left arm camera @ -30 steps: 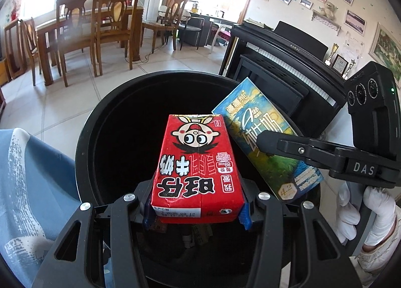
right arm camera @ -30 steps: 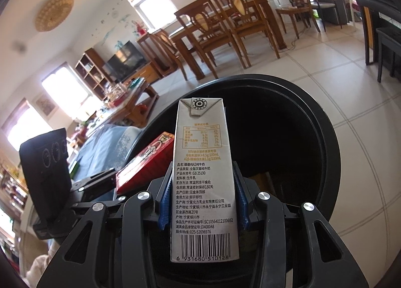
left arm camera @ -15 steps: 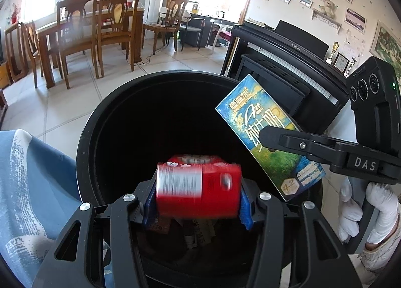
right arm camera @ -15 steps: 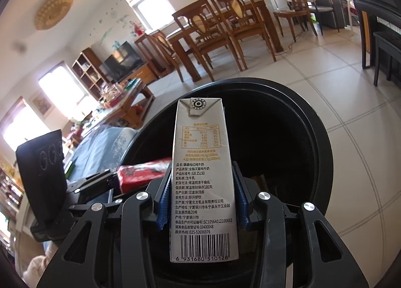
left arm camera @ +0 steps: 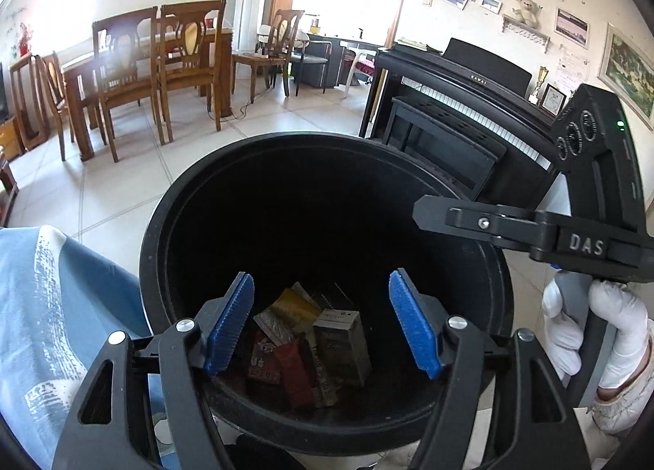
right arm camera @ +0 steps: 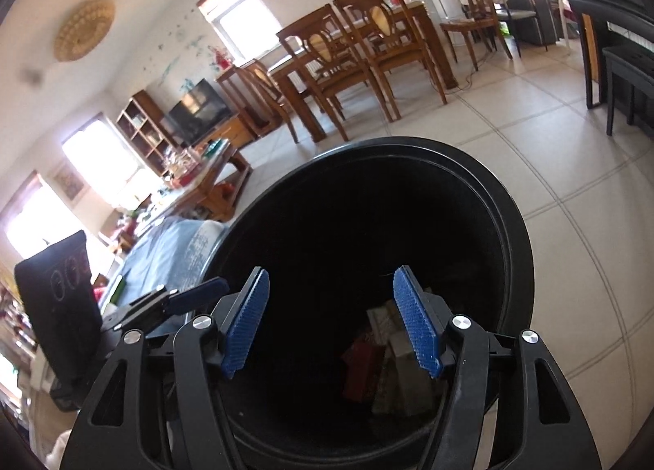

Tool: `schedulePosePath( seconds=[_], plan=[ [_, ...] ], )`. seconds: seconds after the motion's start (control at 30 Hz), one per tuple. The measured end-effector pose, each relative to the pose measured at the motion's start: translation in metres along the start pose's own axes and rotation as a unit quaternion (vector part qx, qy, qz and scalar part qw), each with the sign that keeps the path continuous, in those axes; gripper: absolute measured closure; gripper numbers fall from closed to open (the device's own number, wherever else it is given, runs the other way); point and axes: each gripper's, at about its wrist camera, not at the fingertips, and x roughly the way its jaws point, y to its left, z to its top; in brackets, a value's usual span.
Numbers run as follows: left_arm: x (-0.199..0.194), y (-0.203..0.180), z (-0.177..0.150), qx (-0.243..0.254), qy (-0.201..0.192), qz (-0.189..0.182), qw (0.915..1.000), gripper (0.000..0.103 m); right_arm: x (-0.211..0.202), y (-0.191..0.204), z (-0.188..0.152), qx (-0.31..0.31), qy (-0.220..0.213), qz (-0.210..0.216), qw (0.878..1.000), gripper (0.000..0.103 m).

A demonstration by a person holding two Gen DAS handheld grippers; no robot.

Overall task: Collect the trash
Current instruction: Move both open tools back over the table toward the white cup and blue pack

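Both grippers, left gripper (left arm camera: pixel 321 321) and right gripper (right arm camera: pixel 331 321), hovering wide open, empty, over black bin (left arm camera: pixel 171 200); cartons (left arm camera: pixel 310 339) lying inside. Drop step looking done; next likely fetching more trash.

Family home, wooden dining chairs (left arm camera: pixel 186 61), upright piano (left arm camera: pixel 470 102), television (right arm camera: pixel 198 108) (photo wall too)

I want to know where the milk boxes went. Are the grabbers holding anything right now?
Nothing. The left hand-held gripper and right hand-held gripper are both open over the black trash bin; cartons lie inside.
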Motion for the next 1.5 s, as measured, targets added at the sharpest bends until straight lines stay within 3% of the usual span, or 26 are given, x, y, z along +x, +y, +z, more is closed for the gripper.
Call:
schedulePosePath(
  seconds=[0.13,0.2,0.37,0.47,0.63,0.67,0.8,1.03,1.23,1.5],
  plan=[
    [-0.008,0.003,-0.002,-0.002,-0.008,-0.002,1.0,0.033,0.001,0.004,-0.002,-0.002,0.0,0.008,1.0,0.039],
    [-0.013,0.005,-0.005,-0.003,-0.012,0.001,0.9999,0.032,0.002,0.007,-0.002,-0.003,-0.002,0.014,1.0,0.03],
    [-0.032,0.014,-0.013,-0.006,-0.019,0.015,0.9997,0.031,0.008,0.03,0.0,-0.021,0.008,0.023,0.999,0.025],
    [-0.047,0.021,-0.018,-0.012,-0.028,0.035,0.9989,0.012,0.016,0.052,0.001,-0.051,0.015,0.032,0.998,0.022],
    [-0.078,0.045,-0.029,-0.038,-0.044,0.067,0.9961,0.009,0.033,0.093,0.003,-0.09,0.032,0.053,0.994,0.017],
    [-0.084,0.051,-0.031,-0.045,-0.045,0.074,0.9952,0.005,0.038,0.1,0.003,-0.095,0.037,0.057,0.993,0.014],
    [-0.108,0.074,-0.042,-0.074,-0.049,0.101,0.9909,0.005,0.055,0.139,0.002,-0.129,0.053,0.077,0.987,0.012],
    [-0.154,0.117,-0.065,-0.126,-0.064,0.146,0.9791,0.005,0.09,0.215,-0.016,-0.209,0.089,0.118,0.967,0.012],
    [-0.194,0.159,-0.085,-0.184,-0.085,0.167,0.9648,0.005,0.113,0.275,-0.046,-0.303,0.102,0.144,0.937,0.012],
    [-0.22,0.207,-0.105,-0.227,-0.083,0.2,0.9496,0.005,0.142,0.312,-0.066,-0.348,0.127,0.172,0.913,0.012]
  ],
)
